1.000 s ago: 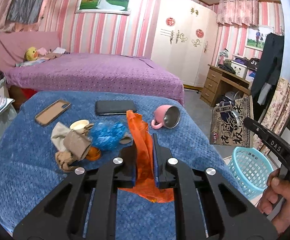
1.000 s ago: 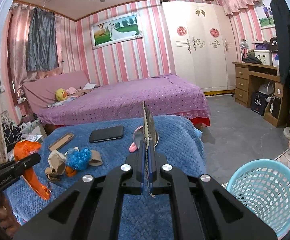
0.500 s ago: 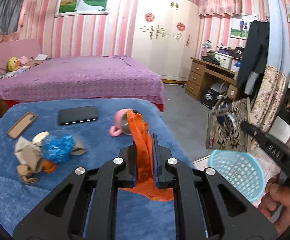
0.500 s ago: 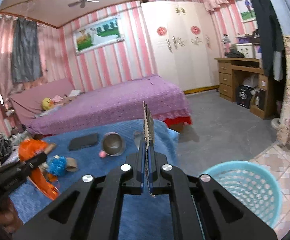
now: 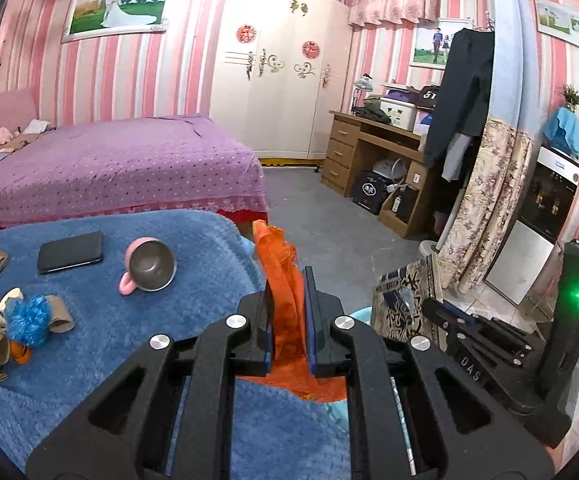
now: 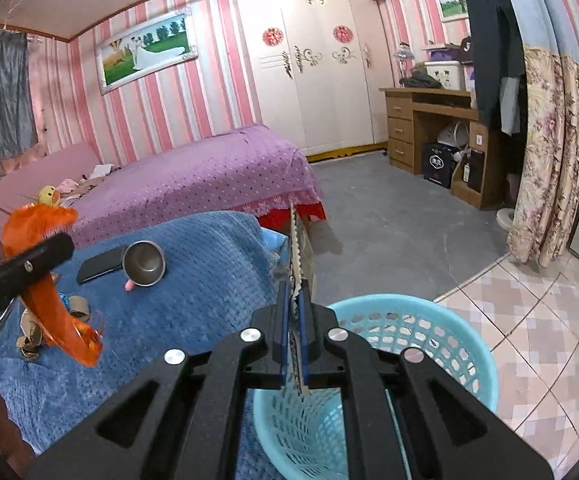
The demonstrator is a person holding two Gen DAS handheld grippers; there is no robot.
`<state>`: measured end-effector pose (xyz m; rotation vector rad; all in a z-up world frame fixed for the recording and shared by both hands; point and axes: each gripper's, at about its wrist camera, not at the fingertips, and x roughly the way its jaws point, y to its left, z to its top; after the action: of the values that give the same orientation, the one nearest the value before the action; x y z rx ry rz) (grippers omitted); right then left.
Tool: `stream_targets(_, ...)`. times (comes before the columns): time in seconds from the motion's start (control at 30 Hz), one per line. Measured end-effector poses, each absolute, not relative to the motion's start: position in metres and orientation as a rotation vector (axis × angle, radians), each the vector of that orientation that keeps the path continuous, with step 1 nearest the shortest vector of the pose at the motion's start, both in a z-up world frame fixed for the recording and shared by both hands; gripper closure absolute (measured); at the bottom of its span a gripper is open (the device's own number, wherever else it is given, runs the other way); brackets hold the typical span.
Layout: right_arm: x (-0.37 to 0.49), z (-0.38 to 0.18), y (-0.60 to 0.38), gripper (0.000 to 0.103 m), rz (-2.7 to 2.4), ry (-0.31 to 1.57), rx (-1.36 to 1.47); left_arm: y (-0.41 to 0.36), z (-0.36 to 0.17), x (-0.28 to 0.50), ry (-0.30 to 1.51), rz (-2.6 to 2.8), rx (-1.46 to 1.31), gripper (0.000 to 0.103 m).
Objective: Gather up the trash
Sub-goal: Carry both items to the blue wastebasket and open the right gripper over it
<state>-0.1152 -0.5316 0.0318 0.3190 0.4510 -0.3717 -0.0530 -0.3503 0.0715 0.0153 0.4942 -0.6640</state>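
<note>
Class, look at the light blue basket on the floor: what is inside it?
The basket shows only bare mesh wall inside; the right gripper and its flat printed wrapper cover the bottom, so any contents stay hidden.

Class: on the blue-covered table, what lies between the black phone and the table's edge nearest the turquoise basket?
The pink mug, lying on its side, as the left wrist view shows.

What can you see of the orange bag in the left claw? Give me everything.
The orange bag looks like thin, crinkly plastic film, crumpled into a long strip. The left claw is shut on its middle. The top end pokes up past the fingertips; the lower end hangs loose below the pads. In the right wrist view it curves down, hanging above the blue blanket; whether its tip touches the blanket is unclear. Nothing but the claw visibly touches it.
</note>
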Motion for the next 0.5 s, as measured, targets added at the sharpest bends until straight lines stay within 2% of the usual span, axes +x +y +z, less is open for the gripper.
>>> stream_targets(0.07,-0.119,0.029,-0.534,0.097,-0.391,0.456,0.33,-0.356,0.072,-0.052,0.496,-0.667,0.019,0.093)
stream_targets(0.1,-0.12,0.028,-0.537,0.081,-0.403,0.461,0.334,-0.36,0.072,-0.051,0.5,-0.671,0.018,0.093)
stream_targets(0.13,-0.12,0.026,-0.54,0.043,-0.415,0.465,0.339,-0.363,0.072,-0.051,0.505,-0.674,0.018,0.093)
stream_targets(0.17,-0.121,0.025,-0.542,0.026,-0.439,0.457,0.336,-0.364,0.07,-0.051,0.507,-0.675,0.017,0.093)
stream_targets(0.2,-0.122,0.025,-0.543,0.018,-0.458,0.452,0.329,-0.367,0.069,-0.051,0.511,-0.679,0.019,0.093)
stream_targets(0.5,-0.151,0.03,-0.572,0.018,-0.576,0.363,0.418,-0.393,0.059,-0.057,0.534,-0.728,0.021,0.093)
